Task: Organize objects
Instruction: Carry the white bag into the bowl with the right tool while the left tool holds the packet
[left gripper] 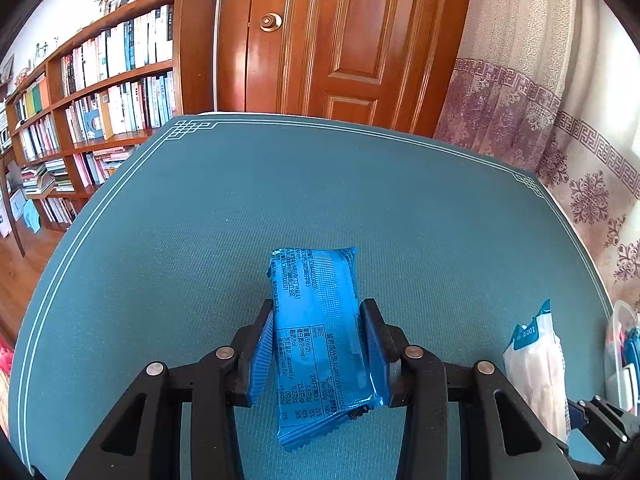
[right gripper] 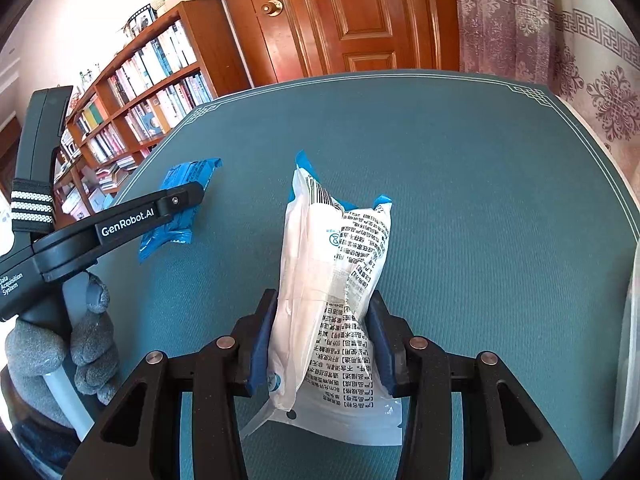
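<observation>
My left gripper (left gripper: pixel 318 312) is shut on a blue snack packet (left gripper: pixel 320 332), its printed back facing up, held over the teal table mat (left gripper: pixel 240 208). My right gripper (right gripper: pixel 322 300) is shut on a white medical-supply bag (right gripper: pixel 336 292) with blue trim and black print. In the right wrist view the left gripper (right gripper: pixel 188 196) and its blue packet (right gripper: pixel 176 212) sit to the left. In the left wrist view the white bag (left gripper: pixel 536 364) shows at the right edge.
A clear plastic container (left gripper: pixel 620 344) with items stands at the table's right edge. A wooden door (left gripper: pixel 344 40), a bookshelf (left gripper: pixel 100 92) and a patterned curtain (left gripper: pixel 560 120) lie beyond the table. A gloved hand (right gripper: pixel 60 344) holds the left gripper's handle.
</observation>
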### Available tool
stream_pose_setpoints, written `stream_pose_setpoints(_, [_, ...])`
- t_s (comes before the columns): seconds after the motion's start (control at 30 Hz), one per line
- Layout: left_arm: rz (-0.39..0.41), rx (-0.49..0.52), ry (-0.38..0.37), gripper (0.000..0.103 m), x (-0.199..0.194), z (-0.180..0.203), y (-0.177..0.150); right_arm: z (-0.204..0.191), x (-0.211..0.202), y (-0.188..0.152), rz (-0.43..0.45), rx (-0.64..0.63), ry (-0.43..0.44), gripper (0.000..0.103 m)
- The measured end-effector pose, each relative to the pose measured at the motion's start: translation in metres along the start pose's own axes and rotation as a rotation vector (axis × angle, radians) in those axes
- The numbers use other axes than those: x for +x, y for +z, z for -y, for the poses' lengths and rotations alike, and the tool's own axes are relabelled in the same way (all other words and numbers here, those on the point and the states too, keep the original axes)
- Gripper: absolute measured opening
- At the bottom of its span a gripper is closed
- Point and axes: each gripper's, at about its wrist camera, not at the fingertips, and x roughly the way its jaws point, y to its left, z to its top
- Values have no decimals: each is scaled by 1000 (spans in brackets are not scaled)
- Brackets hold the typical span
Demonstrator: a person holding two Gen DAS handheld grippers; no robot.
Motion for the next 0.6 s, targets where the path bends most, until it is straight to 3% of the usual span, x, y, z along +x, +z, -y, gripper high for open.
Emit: stream_pose_setpoints(0.6, [13,83,-46,44,-11,31,-10,11,-37,-27,42,72,-34,45])
